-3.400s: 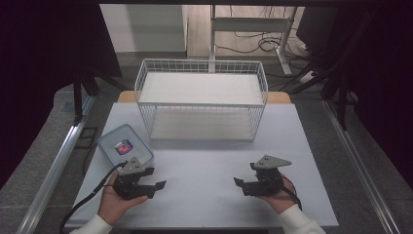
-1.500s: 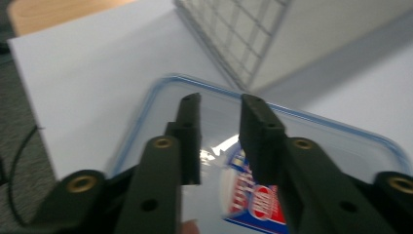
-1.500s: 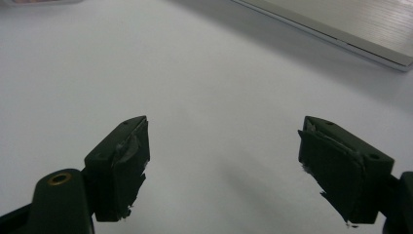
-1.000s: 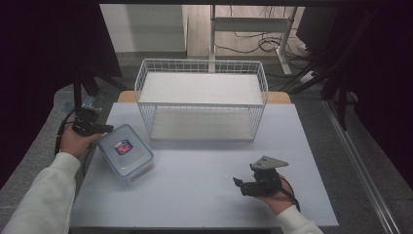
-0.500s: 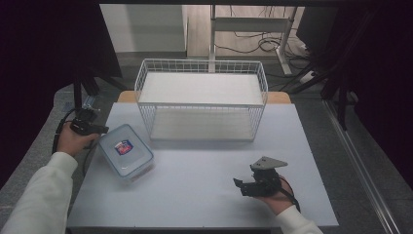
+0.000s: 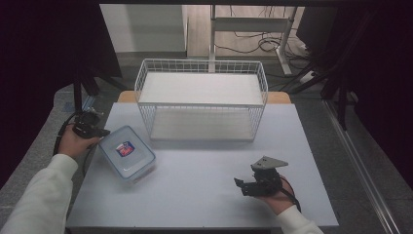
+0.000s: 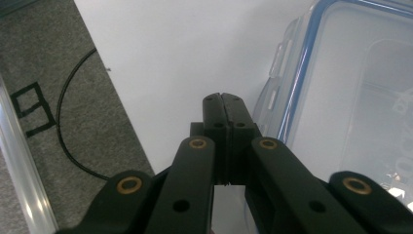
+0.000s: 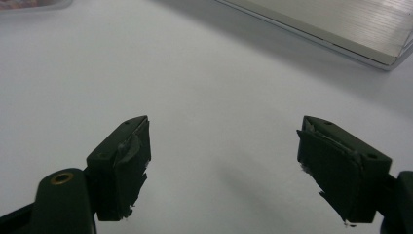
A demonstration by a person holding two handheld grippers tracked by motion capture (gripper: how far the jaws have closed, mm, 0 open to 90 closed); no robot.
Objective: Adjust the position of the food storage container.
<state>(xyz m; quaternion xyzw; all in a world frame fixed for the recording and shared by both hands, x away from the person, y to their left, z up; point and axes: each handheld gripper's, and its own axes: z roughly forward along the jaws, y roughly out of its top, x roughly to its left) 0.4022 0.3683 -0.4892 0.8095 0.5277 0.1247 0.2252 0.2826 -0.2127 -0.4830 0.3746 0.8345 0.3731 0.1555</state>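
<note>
A clear plastic container [image 6: 125, 152] with a blue-rimmed lid and a red and blue label lies at the left of the white table [image 6: 204, 200]. My left gripper [image 6: 100, 131] is at the table's left edge, just left of the container, its tips close to the lid's corner. In the left gripper view its jaws [image 7: 223, 100] are pressed together with nothing between them, and the container [image 7: 341, 92] is just to their right. My right gripper [image 6: 238, 184] rests in a hand near the front right, pointing left. Its jaws [image 8: 224, 146] stand wide apart over bare table.
A white wire basket [image 6: 202, 104] stands at the back middle of the table, its board base [image 8: 341, 24] far ahead in the right gripper view. Grey floor with a black cable [image 7: 73, 122] runs along the table's left edge. Dark curtains and a desk frame stand behind.
Since the earliest frame my left hand has gone from the table's front to its left edge beside the container. Over the last second it barely shifts. The right gripper stays put.
</note>
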